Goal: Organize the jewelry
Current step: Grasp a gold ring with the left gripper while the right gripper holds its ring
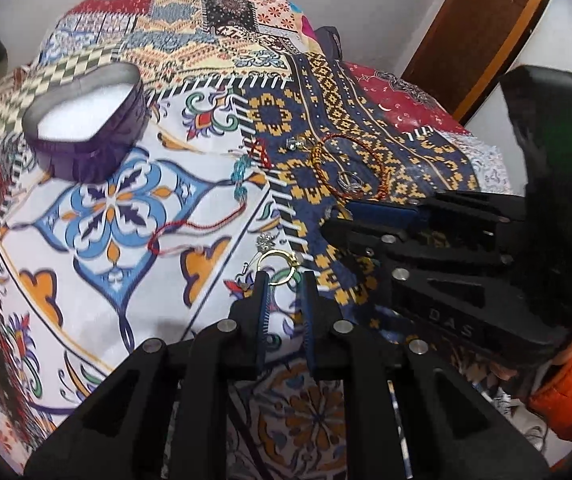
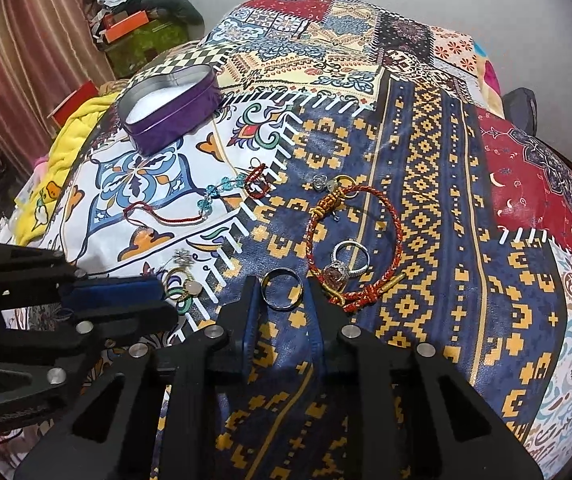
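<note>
Left gripper (image 1: 283, 278) is clamped on a gold ring (image 1: 279, 267) at its fingertips, just above the patterned bedspread (image 1: 133, 208). Right gripper (image 2: 281, 286) has a plain band ring (image 2: 281, 290) between its narrowly parted fingers; whether the pads press it, can't tell. Purple heart-shaped tin (image 2: 173, 110) sits well apart, up left; red braided bracelet (image 2: 356, 240) and a stone ring (image 2: 344, 266) lie just right of the right gripper.

The right tongs (image 2: 281, 286) pointed down at the patterned bedspread (image 2: 426, 184), their tips either side of a dark band ring (image 2: 281, 290); contact was unclear. A silver stone ring (image 2: 344, 266) lay inside a red-and-gold braided bracelet (image 2: 356, 236). A purple heart-shaped tin (image 2: 173, 108) sat well behind. The left tongs (image 2: 117, 294) entered at left.
</note>
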`<action>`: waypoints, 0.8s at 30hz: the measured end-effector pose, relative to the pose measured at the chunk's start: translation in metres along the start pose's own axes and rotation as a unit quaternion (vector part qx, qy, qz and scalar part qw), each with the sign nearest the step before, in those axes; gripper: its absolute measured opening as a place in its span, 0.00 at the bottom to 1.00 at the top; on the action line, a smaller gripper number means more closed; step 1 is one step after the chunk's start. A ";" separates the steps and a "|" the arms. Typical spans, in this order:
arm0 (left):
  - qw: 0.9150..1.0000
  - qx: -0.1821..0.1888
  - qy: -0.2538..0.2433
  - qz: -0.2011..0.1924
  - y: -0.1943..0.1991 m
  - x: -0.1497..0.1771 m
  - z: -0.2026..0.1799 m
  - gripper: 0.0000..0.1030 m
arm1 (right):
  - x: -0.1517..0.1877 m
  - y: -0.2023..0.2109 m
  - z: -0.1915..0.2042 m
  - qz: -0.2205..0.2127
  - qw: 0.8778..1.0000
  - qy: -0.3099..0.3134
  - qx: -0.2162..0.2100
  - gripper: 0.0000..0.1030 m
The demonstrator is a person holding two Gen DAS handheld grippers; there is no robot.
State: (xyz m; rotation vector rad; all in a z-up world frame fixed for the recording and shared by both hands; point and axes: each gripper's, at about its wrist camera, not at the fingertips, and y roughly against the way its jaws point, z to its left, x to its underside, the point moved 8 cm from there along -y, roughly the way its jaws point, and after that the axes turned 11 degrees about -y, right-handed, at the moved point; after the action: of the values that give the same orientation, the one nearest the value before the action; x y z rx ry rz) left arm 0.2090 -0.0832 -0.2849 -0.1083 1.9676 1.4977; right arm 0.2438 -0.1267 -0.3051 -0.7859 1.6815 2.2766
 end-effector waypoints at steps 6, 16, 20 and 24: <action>1.000 -0.007 0.001 -0.006 -0.004 -0.008 0.005 0.14 | 0.001 0.017 -0.009 -0.013 0.999 -0.025 -0.021 0.19; 0.999 -0.036 -0.034 -0.006 -0.011 -0.018 -0.006 0.37 | -0.001 0.034 -0.013 -0.032 0.999 -0.028 -0.033 0.19; 0.998 -0.044 -0.032 -0.009 -0.015 -0.021 -0.005 0.34 | -0.001 0.037 -0.014 -0.035 0.998 -0.031 -0.035 0.19; 0.999 -0.034 -0.019 -0.009 -0.013 -0.022 0.001 0.23 | -0.003 0.042 -0.015 -0.041 0.998 -0.033 -0.036 0.19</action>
State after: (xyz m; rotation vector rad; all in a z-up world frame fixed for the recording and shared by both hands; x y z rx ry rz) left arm 0.2320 -0.0938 -0.2836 -0.1257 1.8802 1.5443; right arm 0.2311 -0.1537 -0.2720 -0.7713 1.5181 2.2917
